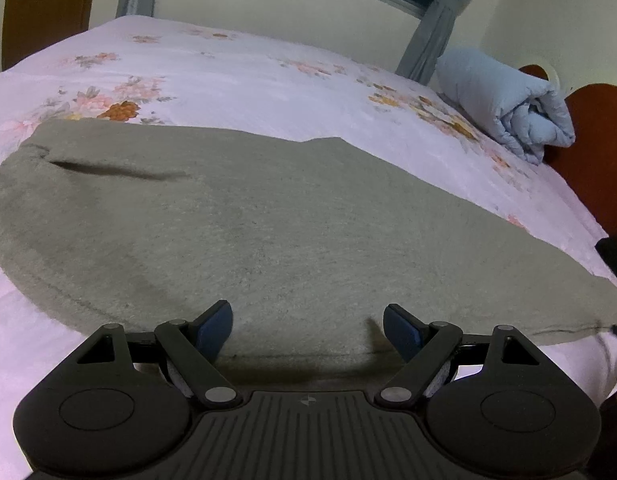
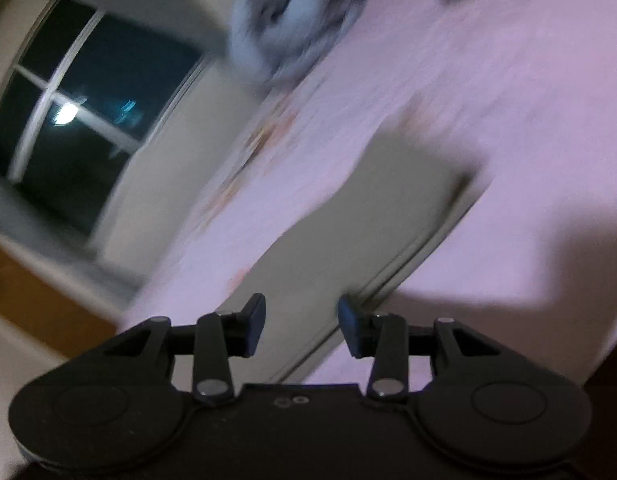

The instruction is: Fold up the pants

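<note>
Grey fleece pants [image 1: 276,236] lie flat across a bed, with a pocket slit at the left. My left gripper [image 1: 307,330] is open and empty, just above the near edge of the pants. In the blurred, tilted right wrist view the pants [image 2: 348,232] run diagonally with a hem edge at the right. My right gripper [image 2: 301,326] is open and empty over that edge of the pants.
The bed has a pink floral sheet [image 1: 228,76]. A rolled light blue quilt [image 1: 508,104] lies at the far right by a red-brown headboard [image 1: 596,140]. A dark window [image 2: 88,120], grey curtains [image 1: 436,24] and a brown door [image 1: 44,4] are behind.
</note>
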`<action>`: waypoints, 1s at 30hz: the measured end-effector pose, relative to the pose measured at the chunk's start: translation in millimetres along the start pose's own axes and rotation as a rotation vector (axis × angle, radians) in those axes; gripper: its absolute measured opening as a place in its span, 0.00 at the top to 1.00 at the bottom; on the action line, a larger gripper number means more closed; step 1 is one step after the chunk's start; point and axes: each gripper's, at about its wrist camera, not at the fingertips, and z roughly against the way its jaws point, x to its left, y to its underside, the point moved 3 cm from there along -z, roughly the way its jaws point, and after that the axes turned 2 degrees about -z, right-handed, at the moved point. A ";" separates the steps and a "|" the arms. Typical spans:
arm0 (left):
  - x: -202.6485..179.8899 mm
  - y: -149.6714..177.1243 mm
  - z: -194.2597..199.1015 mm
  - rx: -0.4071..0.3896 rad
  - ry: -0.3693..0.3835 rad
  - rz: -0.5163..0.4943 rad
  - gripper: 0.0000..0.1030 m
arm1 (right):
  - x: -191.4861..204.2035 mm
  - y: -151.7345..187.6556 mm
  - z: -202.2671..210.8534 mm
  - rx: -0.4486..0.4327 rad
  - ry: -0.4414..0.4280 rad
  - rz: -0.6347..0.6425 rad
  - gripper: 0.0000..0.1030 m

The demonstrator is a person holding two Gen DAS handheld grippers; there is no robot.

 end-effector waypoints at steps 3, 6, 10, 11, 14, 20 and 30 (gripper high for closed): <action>0.7 -1.4 4.9 -0.006 -0.004 0.026 0.20 | 22.9 44.6 -45.5 0.140 -0.079 -0.031 0.68; 5.6 -2.2 15.4 -0.038 -0.022 0.045 0.20 | 40.8 75.3 -80.3 0.223 -0.109 -0.045 0.69; 27.1 -1.5 31.9 -0.090 -0.134 0.069 0.20 | 50.2 89.5 -107.2 0.262 -0.107 -0.074 0.69; 35.3 0.3 34.4 -0.092 -0.148 0.088 0.20 | 50.1 89.1 -110.9 0.263 -0.100 -0.083 0.69; 56.3 9.4 41.1 -0.098 -0.155 0.155 0.20 | 49.9 93.8 -114.6 0.261 -0.091 -0.096 0.69; 73.6 32.6 42.7 -0.097 -0.157 0.228 0.20 | 42.1 103.1 -124.6 0.249 -0.068 -0.134 0.72; 77.2 32.1 39.0 -0.094 -0.148 0.231 0.20 | 52.9 116.2 -109.6 0.247 0.004 -0.014 1.00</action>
